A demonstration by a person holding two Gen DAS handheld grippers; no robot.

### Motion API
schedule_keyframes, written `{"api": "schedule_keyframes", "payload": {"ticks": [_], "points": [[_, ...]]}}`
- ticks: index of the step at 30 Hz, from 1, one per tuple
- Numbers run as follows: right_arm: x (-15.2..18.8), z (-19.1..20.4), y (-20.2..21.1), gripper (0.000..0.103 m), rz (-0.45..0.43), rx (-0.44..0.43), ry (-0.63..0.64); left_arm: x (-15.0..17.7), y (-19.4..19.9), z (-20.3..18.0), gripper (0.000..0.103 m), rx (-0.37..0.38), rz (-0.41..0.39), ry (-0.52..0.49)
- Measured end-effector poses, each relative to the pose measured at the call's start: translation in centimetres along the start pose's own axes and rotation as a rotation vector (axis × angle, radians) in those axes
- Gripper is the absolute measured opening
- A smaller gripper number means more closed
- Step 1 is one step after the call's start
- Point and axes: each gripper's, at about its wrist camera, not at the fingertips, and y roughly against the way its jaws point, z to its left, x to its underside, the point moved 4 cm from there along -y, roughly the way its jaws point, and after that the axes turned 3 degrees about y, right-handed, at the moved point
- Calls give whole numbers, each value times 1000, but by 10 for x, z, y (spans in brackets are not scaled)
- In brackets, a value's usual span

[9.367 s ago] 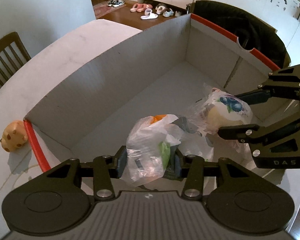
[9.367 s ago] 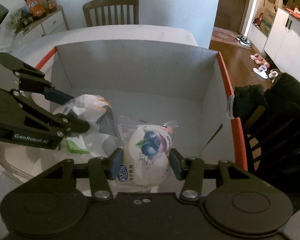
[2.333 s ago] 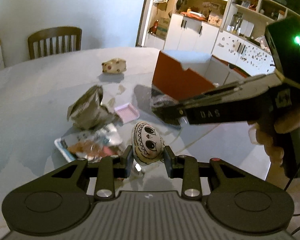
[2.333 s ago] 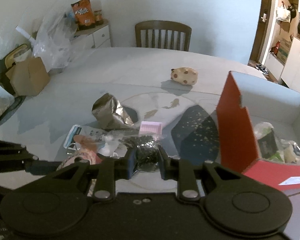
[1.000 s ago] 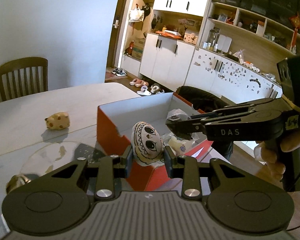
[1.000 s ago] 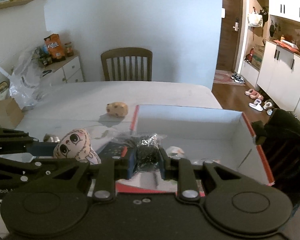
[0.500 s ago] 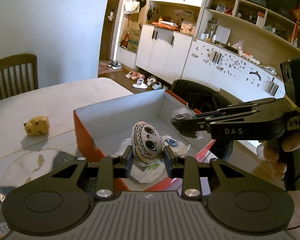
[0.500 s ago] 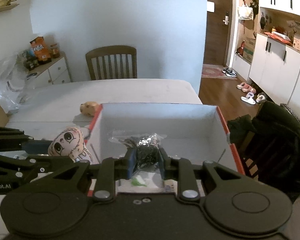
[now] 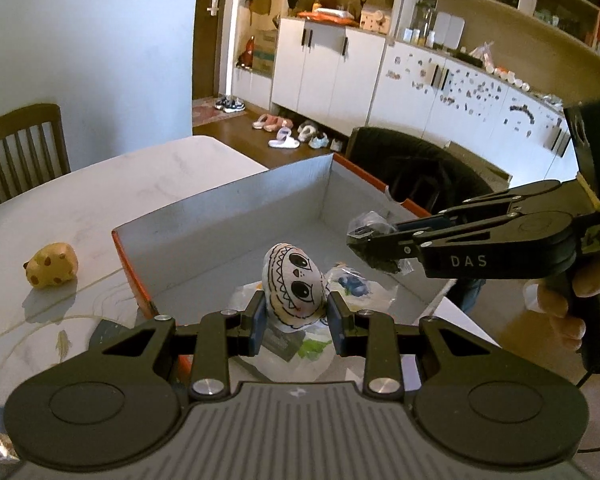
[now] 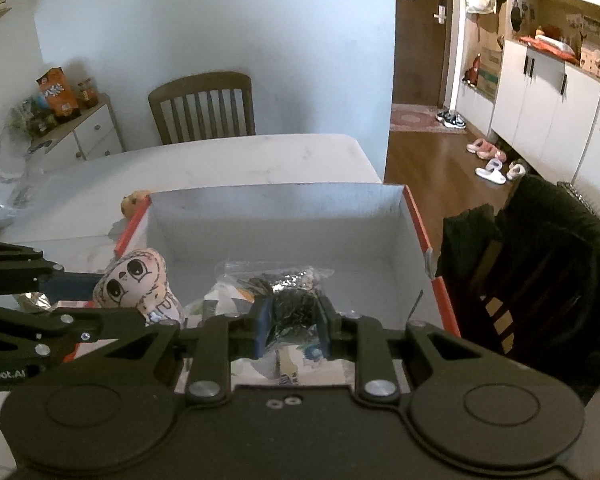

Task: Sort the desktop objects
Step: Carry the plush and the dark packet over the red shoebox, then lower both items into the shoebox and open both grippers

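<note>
At left on the counter (image 9: 148, 184) sits a spotted yellow toy (image 9: 52, 266). Lower centre, above the orange-rimmed box (image 9: 236, 216) holding plastic bags (image 9: 356, 286), left tool (image 9: 296, 318) clamps a big-eyed plush doll (image 9: 294, 284); right tool (image 10: 290, 326) clamps a dark crinkly packet (image 10: 290, 300).

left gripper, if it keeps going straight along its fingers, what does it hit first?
Likely the clear plastic bags already lying in the cardboard box. The left gripper, shut on the face doll, points down into the box over that pile, so the doll should touch first. Depth is hard to judge in the fisheye view.
</note>
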Motion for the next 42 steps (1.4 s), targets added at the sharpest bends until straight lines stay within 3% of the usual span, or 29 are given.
{"api": "schedule_keyframes", "payload": {"ticks": [16,21,33,42], "points": [[-15,-12,-56,24,74,16,78,-29,-65,39,31,-105,122,70],[-20,-15,-76,24,122,-23,57,-32,-83,48,31,-147,173,91],[-14,-10,-100,24,204,-17,123,-30,-107,42,31,-175,263,33],[-9,-11,-105,25,224,-28,126,-29,-111,42,31,-169,287,36]]}}
